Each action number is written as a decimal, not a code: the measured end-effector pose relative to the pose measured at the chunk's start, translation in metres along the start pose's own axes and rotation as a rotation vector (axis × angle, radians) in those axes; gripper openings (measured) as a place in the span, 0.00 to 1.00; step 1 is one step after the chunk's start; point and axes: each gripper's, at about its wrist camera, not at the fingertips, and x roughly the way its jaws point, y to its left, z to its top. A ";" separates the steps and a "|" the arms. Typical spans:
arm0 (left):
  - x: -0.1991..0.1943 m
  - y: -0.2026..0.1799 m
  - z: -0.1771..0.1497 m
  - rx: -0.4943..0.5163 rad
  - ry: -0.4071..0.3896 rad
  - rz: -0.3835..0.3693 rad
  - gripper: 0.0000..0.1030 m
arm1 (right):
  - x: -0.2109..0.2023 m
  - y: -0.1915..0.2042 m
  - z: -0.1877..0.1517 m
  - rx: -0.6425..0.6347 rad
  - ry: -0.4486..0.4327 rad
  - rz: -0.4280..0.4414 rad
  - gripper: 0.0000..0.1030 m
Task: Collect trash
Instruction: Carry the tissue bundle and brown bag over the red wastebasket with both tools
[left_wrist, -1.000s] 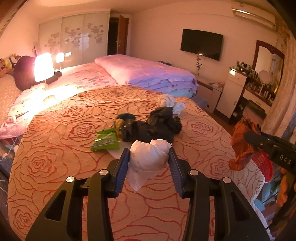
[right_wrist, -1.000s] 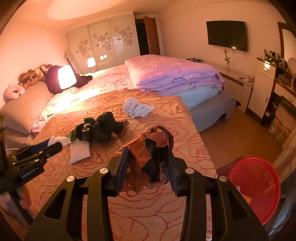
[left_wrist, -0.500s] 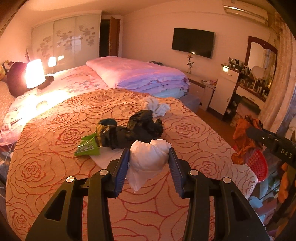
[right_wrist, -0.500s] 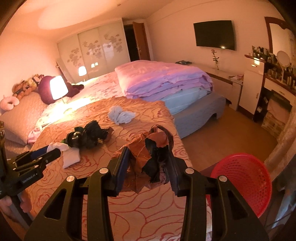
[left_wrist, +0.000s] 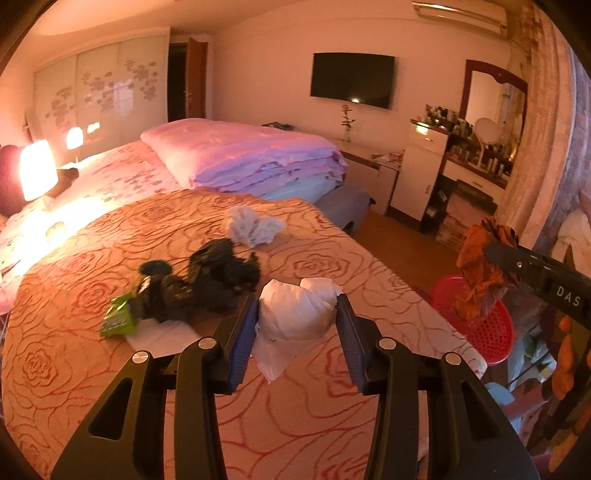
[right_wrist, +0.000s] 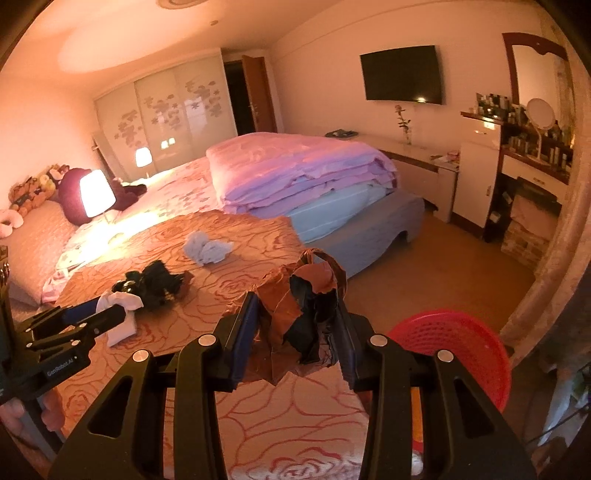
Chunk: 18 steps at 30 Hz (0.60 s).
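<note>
A: What blocks the bedspread (left_wrist: 92, 295)?
B: Black trash pile (left_wrist: 207, 284) at ten o'clock, crumpled tissue (left_wrist: 255, 227) at twelve.
A: And the red basket (right_wrist: 458, 354)?
B: Four o'clock, open floor (right_wrist: 424, 258) beyond it.

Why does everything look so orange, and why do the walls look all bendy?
Left wrist view: the lit lamp glares white and blows out the bedding beside it, tinting the room orange; the fisheye lens curves the walls and darkens the corners. Right wrist view: same warm cast, lamp glowing, a pale light patch on the ceiling, the TV bowed by the lens, and the edges slightly soft.
</note>
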 end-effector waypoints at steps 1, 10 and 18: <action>0.002 -0.004 0.001 0.006 0.001 -0.006 0.40 | -0.002 -0.004 0.000 0.003 -0.002 -0.009 0.37; 0.014 -0.042 0.017 0.076 0.001 -0.062 0.40 | -0.018 -0.047 -0.003 0.045 -0.009 -0.090 0.37; 0.029 -0.086 0.029 0.138 0.010 -0.134 0.40 | -0.033 -0.084 -0.004 0.077 -0.021 -0.167 0.37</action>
